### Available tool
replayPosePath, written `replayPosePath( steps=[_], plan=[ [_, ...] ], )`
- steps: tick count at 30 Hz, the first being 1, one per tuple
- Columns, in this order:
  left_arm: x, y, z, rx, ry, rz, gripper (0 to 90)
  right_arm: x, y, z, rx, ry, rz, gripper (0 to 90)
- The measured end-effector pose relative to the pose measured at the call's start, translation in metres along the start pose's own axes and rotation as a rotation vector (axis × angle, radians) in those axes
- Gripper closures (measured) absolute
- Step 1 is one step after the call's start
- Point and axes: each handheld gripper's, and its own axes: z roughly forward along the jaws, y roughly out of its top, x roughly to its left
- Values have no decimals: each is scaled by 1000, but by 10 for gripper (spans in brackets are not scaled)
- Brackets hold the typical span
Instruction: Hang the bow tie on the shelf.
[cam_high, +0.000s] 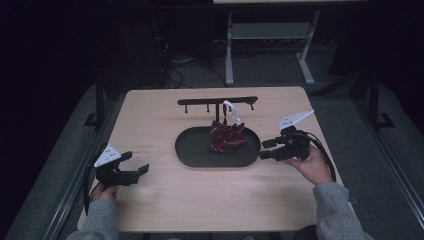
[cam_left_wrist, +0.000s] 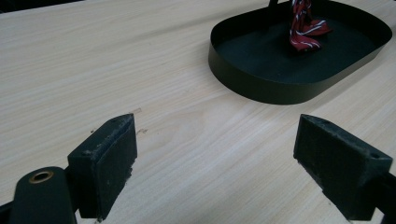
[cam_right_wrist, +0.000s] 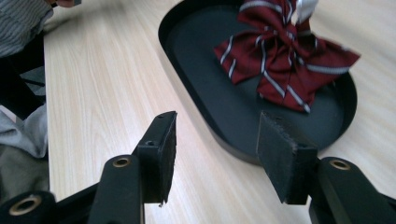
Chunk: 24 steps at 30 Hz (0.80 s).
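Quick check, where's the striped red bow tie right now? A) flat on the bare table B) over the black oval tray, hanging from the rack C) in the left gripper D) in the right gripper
B: the bow tie hangs from the rack over the tray; both grippers are open and empty.

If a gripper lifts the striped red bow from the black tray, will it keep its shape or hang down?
The bow looks like soft folded cloth, so it would probably sag and droop. It seems light for its size. Its white strap appears hooked on the rack above the tray, so a pull might tug the rack.
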Motion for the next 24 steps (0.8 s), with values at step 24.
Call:
replayPosePath(
  steps=[24],
  plan=[
    [-2,-1,2,9,-10,6,130,3,-63,-7,-46,-44,74,447]
  ],
)
